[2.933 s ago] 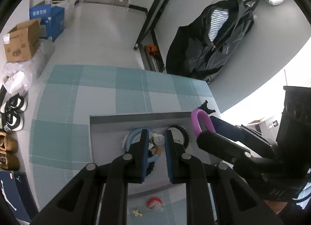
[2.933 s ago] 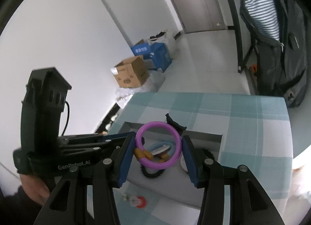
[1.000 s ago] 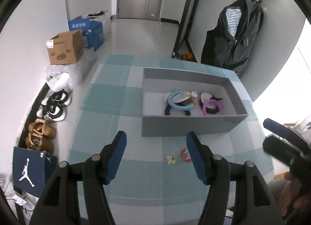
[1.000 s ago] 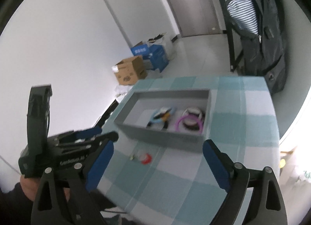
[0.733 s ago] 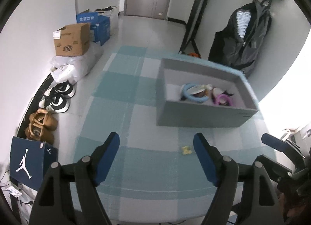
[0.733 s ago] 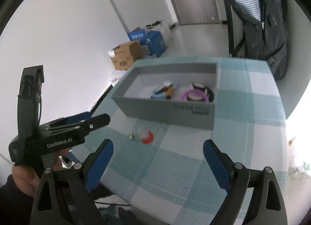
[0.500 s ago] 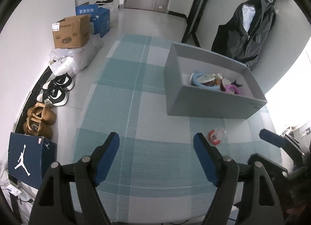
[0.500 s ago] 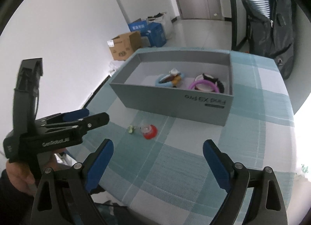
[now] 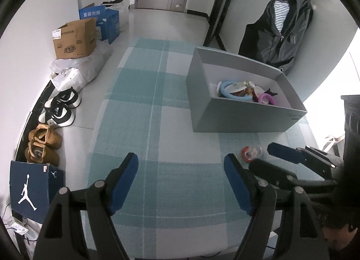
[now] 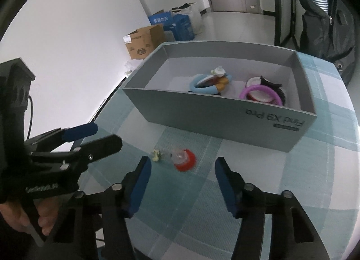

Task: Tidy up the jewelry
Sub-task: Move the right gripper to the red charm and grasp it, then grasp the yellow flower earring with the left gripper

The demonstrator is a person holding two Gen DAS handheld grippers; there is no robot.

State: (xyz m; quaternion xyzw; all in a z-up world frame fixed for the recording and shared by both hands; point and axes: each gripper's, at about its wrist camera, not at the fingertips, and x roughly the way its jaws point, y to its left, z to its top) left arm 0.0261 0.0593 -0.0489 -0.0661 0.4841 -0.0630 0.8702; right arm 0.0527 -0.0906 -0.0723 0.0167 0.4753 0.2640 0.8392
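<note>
The right gripper [image 10: 182, 181] sits low in the right wrist frame, its blue-padded jaws apart and just narrowing, with nothing between them. They are lined up on the small red and clear plastic trinket [image 10: 184, 158] lying on the teal checked tablecloth [image 10: 258, 181] just ahead, probably to fit its width before picking it up. A tiny pale yellow charm [image 10: 155, 155] lies just left of it. The open grey cardboard box [image 10: 225, 111] in the upper middle already holds a light blue ring [image 10: 202, 86] and a purple ring [image 10: 261, 93], so it looks like the destination. The left gripper [image 9: 181, 181] hangs spread and empty at the bottom of the left wrist frame, likely waiting.
</note>
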